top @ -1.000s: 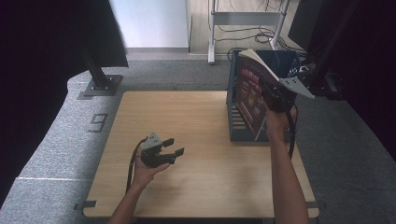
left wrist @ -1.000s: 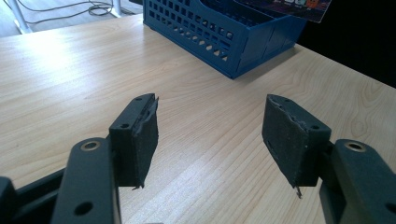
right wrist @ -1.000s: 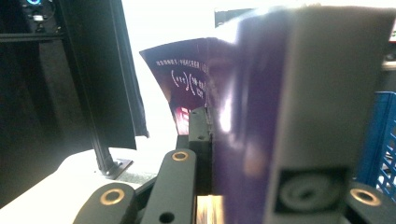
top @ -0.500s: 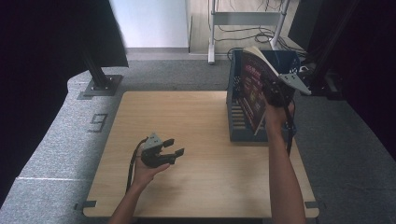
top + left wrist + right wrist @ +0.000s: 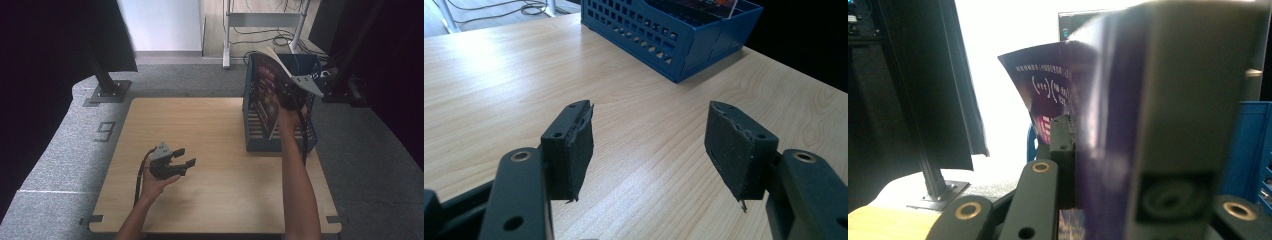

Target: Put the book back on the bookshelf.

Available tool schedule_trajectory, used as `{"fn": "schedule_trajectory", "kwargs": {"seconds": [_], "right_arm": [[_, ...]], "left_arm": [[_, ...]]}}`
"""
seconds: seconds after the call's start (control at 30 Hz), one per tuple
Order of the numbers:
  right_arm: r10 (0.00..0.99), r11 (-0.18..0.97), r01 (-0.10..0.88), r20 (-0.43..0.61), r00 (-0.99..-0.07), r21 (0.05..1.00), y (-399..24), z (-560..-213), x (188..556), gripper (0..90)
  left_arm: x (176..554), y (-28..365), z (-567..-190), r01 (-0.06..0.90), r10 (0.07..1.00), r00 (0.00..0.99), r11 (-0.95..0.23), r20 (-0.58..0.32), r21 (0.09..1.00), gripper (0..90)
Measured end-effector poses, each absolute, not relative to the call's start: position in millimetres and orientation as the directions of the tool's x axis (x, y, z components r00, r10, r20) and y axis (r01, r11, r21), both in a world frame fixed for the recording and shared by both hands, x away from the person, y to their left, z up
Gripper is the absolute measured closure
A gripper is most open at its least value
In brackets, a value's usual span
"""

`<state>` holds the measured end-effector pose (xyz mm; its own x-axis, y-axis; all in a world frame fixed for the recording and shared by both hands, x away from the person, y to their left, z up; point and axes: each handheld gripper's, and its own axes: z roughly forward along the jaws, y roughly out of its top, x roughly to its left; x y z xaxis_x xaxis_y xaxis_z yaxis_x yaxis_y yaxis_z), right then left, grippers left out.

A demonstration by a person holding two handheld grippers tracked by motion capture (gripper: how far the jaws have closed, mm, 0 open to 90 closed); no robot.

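We see crate (image 5: 260,135) at table's (image 5: 210,200) right side, magazine (image 5: 265,95) upright inside it.

The right hand-held gripper (image 5: 286,95) now sits a little further left over the blue crate (image 5: 305,137). The magazine (image 5: 267,95) clamped in it stands more upright, its lower edge deeper inside.

Overhead forward-down, two jaw-level close-ups, shared blue crate (image 5: 305,142)

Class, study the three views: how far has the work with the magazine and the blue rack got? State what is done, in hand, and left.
Done: the right claw is shut on the magazine and holds it at the blue rack. In hand: the magazine leans tilted at the rack's top, not seated. Left: settling it and letting go. The left claw rests open above the table, holding nothing.
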<state>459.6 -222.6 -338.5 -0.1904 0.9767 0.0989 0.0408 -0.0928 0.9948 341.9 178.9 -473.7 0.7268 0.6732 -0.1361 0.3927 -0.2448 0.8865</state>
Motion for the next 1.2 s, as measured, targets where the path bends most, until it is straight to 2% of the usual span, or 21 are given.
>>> {"fn": "schedule_trajectory", "kwargs": {"seconds": [0.37,0.6,1.0,1.2], "right_arm": [[0.984,-0.058,0.022,0.060,-0.170,0.998,-216.8,-343.4,477.1,81.6],[0.981,-0.094,0.011,0.094,-0.169,0.996,-213.2,-353.4,483.1,81.6],[0.981,-0.098,0.044,0.104,-0.161,0.994,-203.1,-381.8,495.3,81.6],[0.985,-0.063,0.064,0.072,-0.155,0.996,-194.1,-393.2,501.9,81.5]], "left_arm": [[342.5,180.7,-473.9,0.397,0.675,0.724,-0.241,-0.141,0.886,36.2],[342.9,181.5,-475.4,0.401,0.678,0.721,-0.241,-0.143,0.884,36.2],[343.8,182.4,-476.6,0.404,0.678,0.721,-0.243,-0.143,0.882,36.3],[343.7,184.1,-476.0,0.406,0.680,0.718,-0.237,-0.148,0.883,36.3]]}}
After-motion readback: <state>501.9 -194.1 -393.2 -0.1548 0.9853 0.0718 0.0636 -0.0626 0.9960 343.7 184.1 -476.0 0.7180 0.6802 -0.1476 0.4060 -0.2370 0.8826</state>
